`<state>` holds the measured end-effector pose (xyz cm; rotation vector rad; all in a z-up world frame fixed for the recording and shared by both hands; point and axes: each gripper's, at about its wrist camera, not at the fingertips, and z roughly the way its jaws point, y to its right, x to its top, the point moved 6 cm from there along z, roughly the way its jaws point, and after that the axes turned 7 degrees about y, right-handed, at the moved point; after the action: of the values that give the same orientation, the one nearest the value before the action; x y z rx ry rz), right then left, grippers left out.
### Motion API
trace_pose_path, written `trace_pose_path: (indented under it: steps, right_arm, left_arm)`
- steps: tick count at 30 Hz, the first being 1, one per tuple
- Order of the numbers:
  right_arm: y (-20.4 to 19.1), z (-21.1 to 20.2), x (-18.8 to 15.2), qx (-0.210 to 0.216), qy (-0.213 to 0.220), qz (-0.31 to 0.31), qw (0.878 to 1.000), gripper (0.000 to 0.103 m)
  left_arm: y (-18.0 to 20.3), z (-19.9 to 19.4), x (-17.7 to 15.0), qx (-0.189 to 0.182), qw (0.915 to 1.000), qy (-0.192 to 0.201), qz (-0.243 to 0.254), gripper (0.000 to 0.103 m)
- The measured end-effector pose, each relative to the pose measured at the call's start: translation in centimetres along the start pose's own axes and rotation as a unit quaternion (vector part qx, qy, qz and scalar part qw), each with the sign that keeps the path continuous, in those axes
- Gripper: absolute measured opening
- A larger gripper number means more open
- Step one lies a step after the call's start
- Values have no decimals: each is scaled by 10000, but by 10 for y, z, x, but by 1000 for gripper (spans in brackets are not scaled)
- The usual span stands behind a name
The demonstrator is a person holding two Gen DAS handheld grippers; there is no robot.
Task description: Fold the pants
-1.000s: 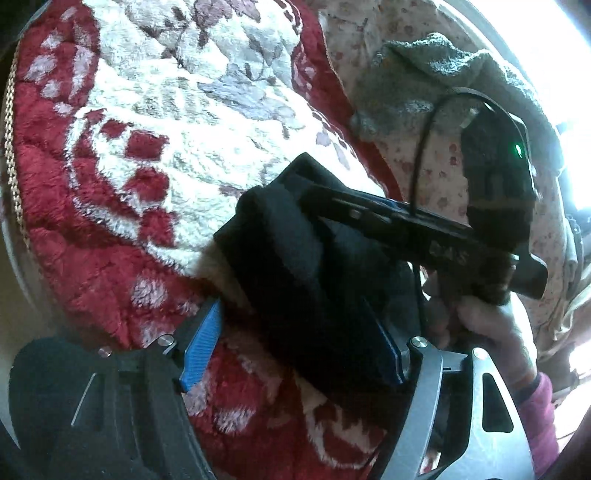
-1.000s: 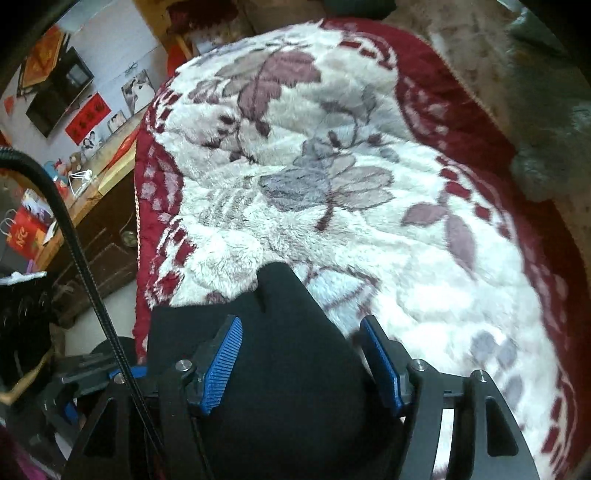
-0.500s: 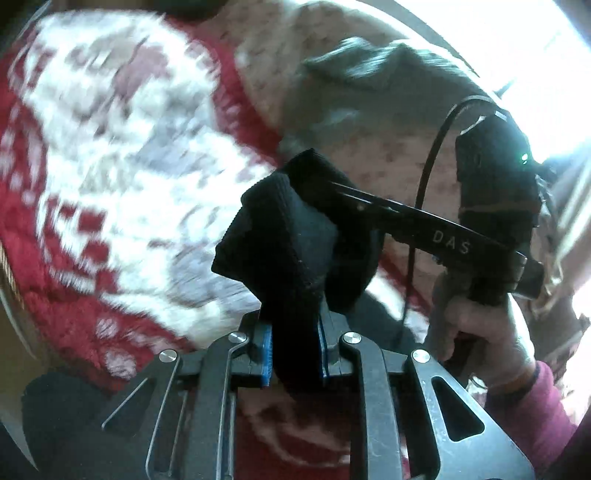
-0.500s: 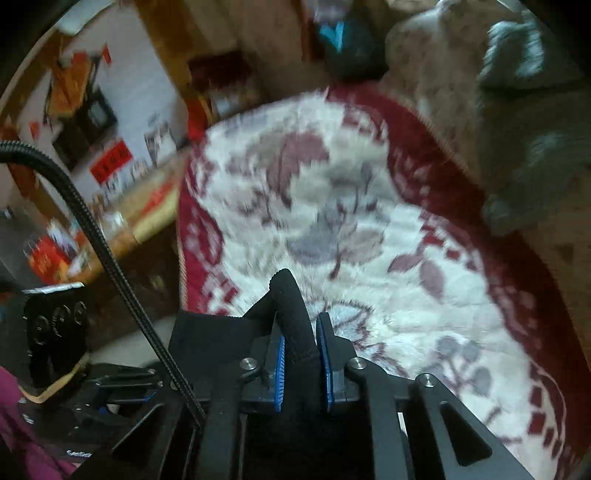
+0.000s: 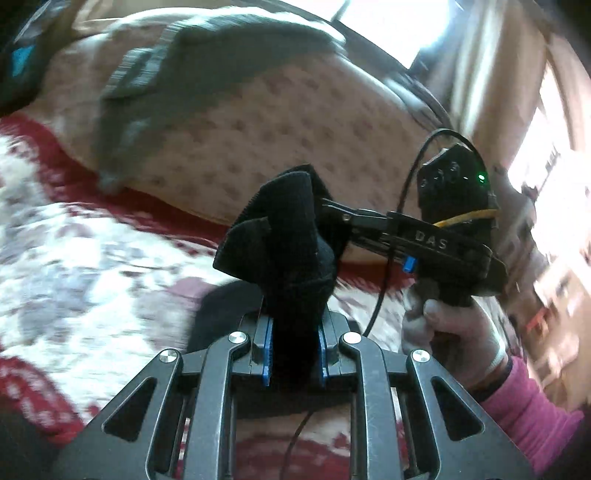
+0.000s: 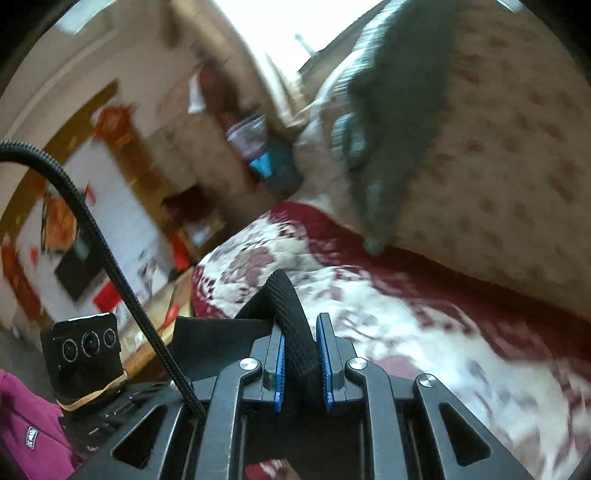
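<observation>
1. The left wrist view is aimed close along its fingers, across the red-and-white blanket (image 5: 92, 258) toward the beige cushion (image 5: 258, 122).
2. The same blanket (image 6: 424, 332) and cushion (image 6: 517, 166) are seen from the right wrist view.

we read "das" in pale letters on the side of the right gripper (image 5: 334, 214) body in the left wrist view. a small patch on the pink sleeve (image 6: 29, 435) is too blurred to read.

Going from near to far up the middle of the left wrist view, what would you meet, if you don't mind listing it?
left gripper → black pants bunched between its fingers → beige dotted cushion → grey cloth draped over it → bright window.
</observation>
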<state>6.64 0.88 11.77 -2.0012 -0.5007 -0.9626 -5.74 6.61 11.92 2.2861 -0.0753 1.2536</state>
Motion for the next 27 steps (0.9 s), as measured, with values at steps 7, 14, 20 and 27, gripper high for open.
trace_pose_path:
  steps: [7,14,20,27]
  right_arm:
    - [86,-74,-57,-713,287,956,9924,15]
    - [146,-114,-97,-1516,548,1846,9695,55]
    - [152,-166,-107,-1934,618,2148,9553,55]
    - [139,-189,-105,-1841,843,2380,9499,56]
  left_arm:
    - [57,81,-60,-140,9947,-840,585,17]
    - [75,100,-82,-787,9867,-1357,435,49]
    - [70,59,-69,-1004,9872,-1168,410,53]
    - [19,39,-54,-221,9940,-841,661,54]
